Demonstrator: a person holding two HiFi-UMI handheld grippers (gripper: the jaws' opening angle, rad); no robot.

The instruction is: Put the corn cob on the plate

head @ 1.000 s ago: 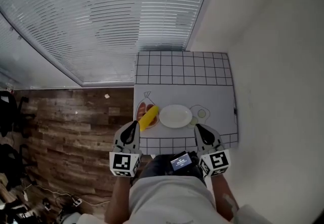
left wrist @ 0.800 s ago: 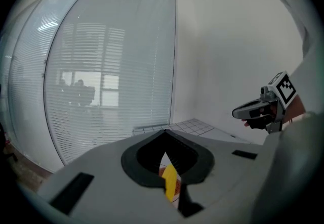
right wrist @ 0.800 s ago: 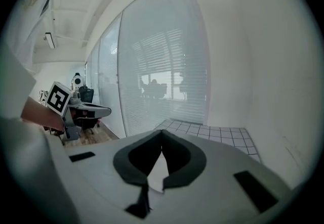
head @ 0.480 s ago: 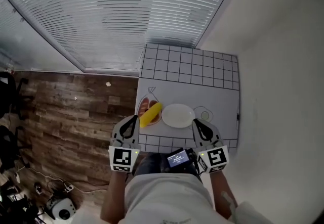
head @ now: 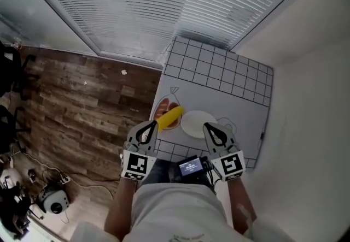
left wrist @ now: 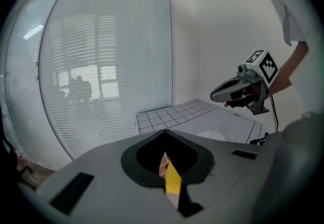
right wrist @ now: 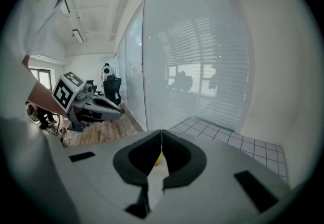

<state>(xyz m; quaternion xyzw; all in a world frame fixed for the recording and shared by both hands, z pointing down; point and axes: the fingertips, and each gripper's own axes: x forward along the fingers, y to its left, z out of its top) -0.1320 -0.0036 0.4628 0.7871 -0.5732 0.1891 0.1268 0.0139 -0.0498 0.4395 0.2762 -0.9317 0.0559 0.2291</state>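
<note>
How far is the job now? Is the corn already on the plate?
Done: nothing yet. The corn cob lies beside the plate, on its left, and the plate is empty. In hand: nothing; the left gripper and right gripper are both shut and empty. Left: grasping and moving it.

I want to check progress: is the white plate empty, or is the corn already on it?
Empty. The plate shows bare white; the corn cob lies beside it, to its left.

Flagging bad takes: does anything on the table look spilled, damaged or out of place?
Nothing stands out: the corn cob lies whole beside the empty plate, with nothing spilled or broken.
</note>
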